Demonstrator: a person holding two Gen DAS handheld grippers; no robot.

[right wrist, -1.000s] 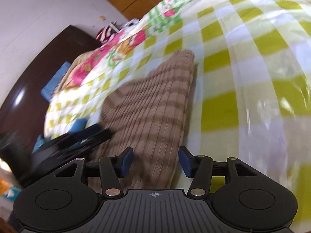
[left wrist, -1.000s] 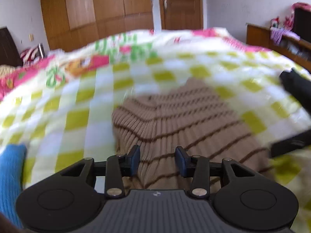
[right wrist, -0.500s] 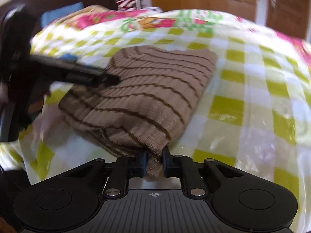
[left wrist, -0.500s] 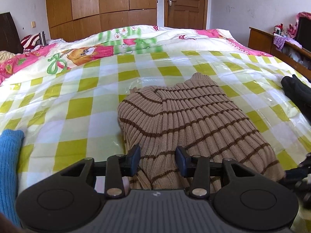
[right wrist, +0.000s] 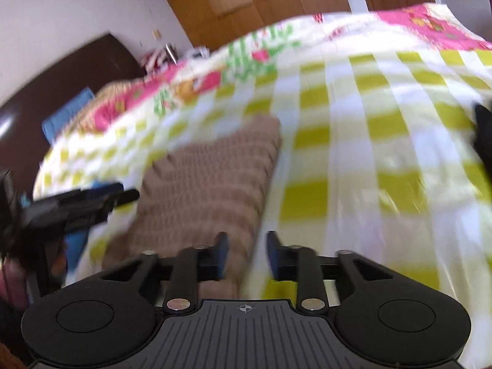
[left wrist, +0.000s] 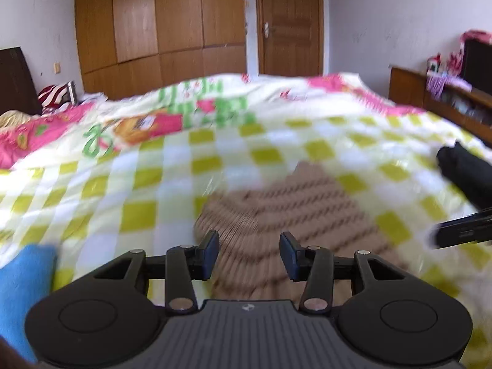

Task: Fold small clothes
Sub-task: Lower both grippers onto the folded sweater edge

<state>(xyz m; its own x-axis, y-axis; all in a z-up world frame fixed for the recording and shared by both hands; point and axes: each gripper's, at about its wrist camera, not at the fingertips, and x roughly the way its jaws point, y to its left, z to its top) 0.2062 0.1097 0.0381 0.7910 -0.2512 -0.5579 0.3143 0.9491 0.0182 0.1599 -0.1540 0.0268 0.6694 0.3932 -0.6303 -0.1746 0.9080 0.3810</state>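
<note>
The folded brown sweater [left wrist: 292,212] lies on the checked bed [left wrist: 138,215], long axis running near to far, just beyond both claws. Left claw [left wrist: 249,255] spread, opening, empty; right claw [right wrist: 246,253] opening, empty, over its near right corner.

Motion blur smears the brown striped sweater [left wrist: 289,215], whose near edge hides behind the left gripper [left wrist: 249,255].
</note>
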